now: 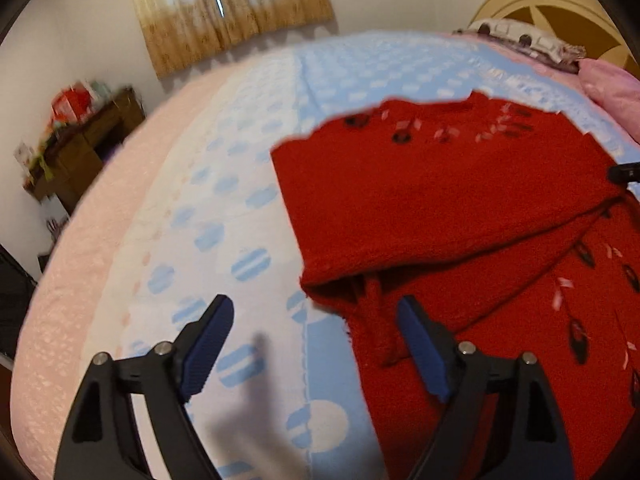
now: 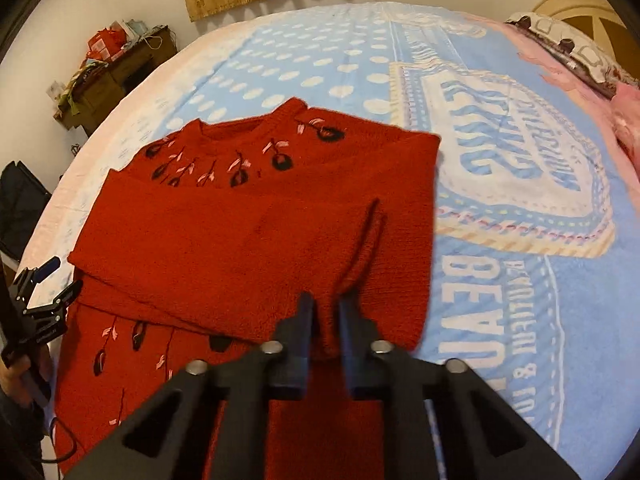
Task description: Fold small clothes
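Observation:
A red knit sweater [image 2: 240,232] with black and pink embroidery lies flat on a blue and white blanket [image 2: 520,240], both sleeves folded across its chest. My right gripper [image 2: 326,320] is shut on a ridge of red fabric at the end of the folded sleeve, and the cloth puckers up between the pads. In the left wrist view my left gripper [image 1: 314,308] stands wide open over the sweater [image 1: 440,200] at its left edge, just in front of a sleeve cuff [image 1: 340,280], with nothing pinched. The left gripper [image 2: 60,280] also shows at the sweater's left side, held by a hand.
The blanket [image 1: 256,184] covers a wide bed with a pink edge. Pink pillows [image 1: 612,88] and a patterned one lie by the headboard [image 1: 552,8] at the far right. A cluttered wooden desk [image 2: 112,76] stands against the wall beyond the bed, under a curtained window [image 1: 228,12].

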Demonstrator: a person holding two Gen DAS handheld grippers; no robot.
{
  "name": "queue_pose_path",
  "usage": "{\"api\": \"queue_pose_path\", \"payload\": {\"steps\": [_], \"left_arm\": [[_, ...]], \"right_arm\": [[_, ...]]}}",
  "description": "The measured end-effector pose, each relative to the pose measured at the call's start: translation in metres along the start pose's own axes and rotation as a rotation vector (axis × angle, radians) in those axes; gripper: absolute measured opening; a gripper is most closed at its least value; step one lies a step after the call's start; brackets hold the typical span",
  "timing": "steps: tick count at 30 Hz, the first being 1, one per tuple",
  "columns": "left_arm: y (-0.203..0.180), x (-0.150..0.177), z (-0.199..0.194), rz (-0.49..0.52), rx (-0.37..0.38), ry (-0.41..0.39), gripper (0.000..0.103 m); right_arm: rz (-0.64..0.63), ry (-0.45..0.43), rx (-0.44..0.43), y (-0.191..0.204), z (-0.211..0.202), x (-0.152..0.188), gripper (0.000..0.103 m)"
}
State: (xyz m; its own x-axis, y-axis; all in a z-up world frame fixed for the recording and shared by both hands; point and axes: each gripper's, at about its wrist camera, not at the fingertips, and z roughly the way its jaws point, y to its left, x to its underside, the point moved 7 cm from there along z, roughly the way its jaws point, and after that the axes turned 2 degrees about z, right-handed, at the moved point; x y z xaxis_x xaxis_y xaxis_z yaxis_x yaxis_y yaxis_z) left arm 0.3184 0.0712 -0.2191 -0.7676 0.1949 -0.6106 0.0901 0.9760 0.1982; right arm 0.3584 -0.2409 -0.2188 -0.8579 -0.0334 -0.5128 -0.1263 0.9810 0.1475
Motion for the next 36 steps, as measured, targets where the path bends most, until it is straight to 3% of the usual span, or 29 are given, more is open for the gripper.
{"api": "queue_pose_path", "payload": {"steps": [4, 10, 11, 13, 14, 15, 20, 22, 24, 26, 30, 36], "left_arm": [[0.022, 0.003, 0.004, -0.12, 0.004, 0.02, 0.098], [0.032, 0.011, 0.008, -0.197, 0.016, 0.05, 0.103], [0.032, 0.01, 0.006, -0.194, 0.014, 0.047, 0.103], [0.033, 0.011, -0.012, -0.197, -0.003, 0.004, 0.102], [0.035, 0.01, -0.018, -0.197, -0.005, -0.017, 0.102], [0.036, 0.008, -0.031, -0.198, 0.003, -0.052, 0.102], [0.042, -0.017, -0.054, -0.202, -0.017, -0.171, 0.103], [0.038, -0.025, -0.033, -0.18, -0.052, -0.138, 0.103], [0.036, -0.02, -0.003, -0.168, -0.085, -0.039, 0.103], [0.03, -0.012, 0.016, -0.168, -0.049, 0.021, 0.103], [0.036, -0.006, 0.007, -0.209, -0.006, 0.011, 0.103], [0.021, 0.008, -0.023, -0.187, 0.018, -0.032, 0.103]], "right_arm": [[-0.013, -0.063, 0.043, -0.005, -0.018, -0.005, 0.007], [-0.061, -0.01, 0.124, -0.013, 0.005, 0.004, 0.008], [-0.075, -0.023, 0.144, -0.011, 0.003, 0.004, 0.015], [-0.087, -0.044, 0.184, -0.01, -0.006, 0.001, 0.046], [-0.092, -0.065, 0.186, -0.008, -0.013, -0.002, 0.067], [-0.103, -0.097, 0.172, -0.003, -0.021, -0.005, 0.069], [-0.176, -0.112, 0.057, 0.032, -0.025, -0.012, 0.069], [-0.166, -0.065, 0.021, 0.037, -0.01, -0.011, 0.069], [-0.142, -0.01, 0.036, 0.029, 0.011, -0.007, 0.069], [-0.142, 0.03, 0.058, 0.018, 0.029, 0.002, 0.069], [-0.141, -0.021, 0.05, 0.022, 0.01, 0.007, 0.069], [-0.153, -0.039, 0.012, 0.042, -0.016, 0.036, 0.069]]}}
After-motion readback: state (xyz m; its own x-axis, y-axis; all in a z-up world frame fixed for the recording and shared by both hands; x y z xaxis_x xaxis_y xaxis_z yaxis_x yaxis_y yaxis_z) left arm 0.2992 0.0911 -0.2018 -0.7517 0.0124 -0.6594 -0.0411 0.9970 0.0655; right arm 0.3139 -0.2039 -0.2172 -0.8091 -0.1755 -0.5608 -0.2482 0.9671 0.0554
